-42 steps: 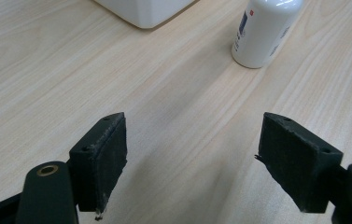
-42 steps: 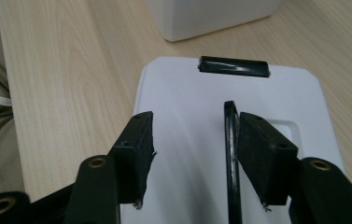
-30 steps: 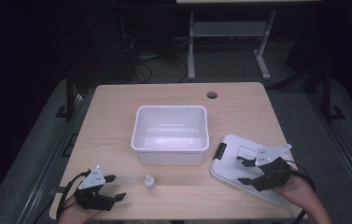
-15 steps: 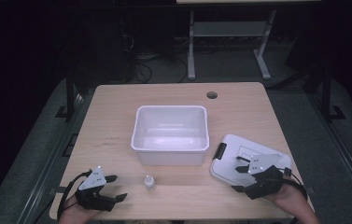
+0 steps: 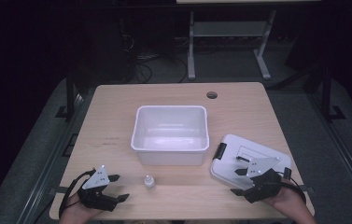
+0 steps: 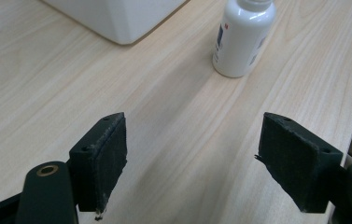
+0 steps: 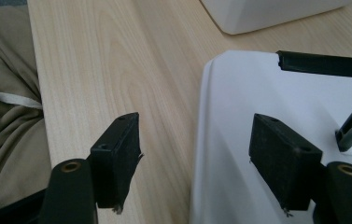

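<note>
Desk inventory — both of my hand-held grippers unloaded.

Near edge: my left hand-held gripper (image 5: 114, 188), jaws apart, empty; my right hand-held gripper (image 5: 239, 181), jaws just opening, straddling the white lid's (image 5: 239, 157) near edge without gripping. Between — small white bottle (image 5: 150, 182), upright. Beyond: open white bin (image 5: 171, 154), mid-desk (image 5: 117, 107).

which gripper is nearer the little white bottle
Left. The left gripper sits just to the left of the bottle, fingers open toward it; the right gripper is farther off, over the white lid.
</note>
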A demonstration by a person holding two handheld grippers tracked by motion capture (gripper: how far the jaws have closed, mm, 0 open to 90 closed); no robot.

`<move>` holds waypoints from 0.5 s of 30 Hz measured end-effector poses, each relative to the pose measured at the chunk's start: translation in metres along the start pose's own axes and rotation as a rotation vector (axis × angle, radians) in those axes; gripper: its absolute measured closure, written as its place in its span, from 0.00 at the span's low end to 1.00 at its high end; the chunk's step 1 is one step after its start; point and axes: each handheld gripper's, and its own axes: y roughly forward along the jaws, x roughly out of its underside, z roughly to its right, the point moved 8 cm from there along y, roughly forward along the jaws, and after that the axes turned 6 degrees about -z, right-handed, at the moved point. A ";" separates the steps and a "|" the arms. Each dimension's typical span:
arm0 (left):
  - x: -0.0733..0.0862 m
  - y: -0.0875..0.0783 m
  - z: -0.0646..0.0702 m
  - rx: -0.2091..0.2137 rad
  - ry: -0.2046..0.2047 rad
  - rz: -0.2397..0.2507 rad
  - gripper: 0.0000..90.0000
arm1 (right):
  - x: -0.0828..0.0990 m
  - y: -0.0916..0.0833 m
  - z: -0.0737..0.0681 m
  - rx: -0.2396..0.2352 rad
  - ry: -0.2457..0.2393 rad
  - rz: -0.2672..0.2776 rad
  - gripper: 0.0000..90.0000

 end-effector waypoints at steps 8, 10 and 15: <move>-0.015 -0.006 0.008 0.043 0.106 -0.057 0.29 | 0.003 0.000 -0.002 -0.001 0.004 0.004 0.36; -0.019 -0.007 0.009 0.057 0.123 -0.067 0.29 | 0.002 0.001 -0.002 -0.004 0.001 0.005 0.35; -0.025 -0.005 0.011 0.083 0.156 -0.093 0.32 | 0.004 0.003 -0.003 -0.008 0.002 0.001 0.35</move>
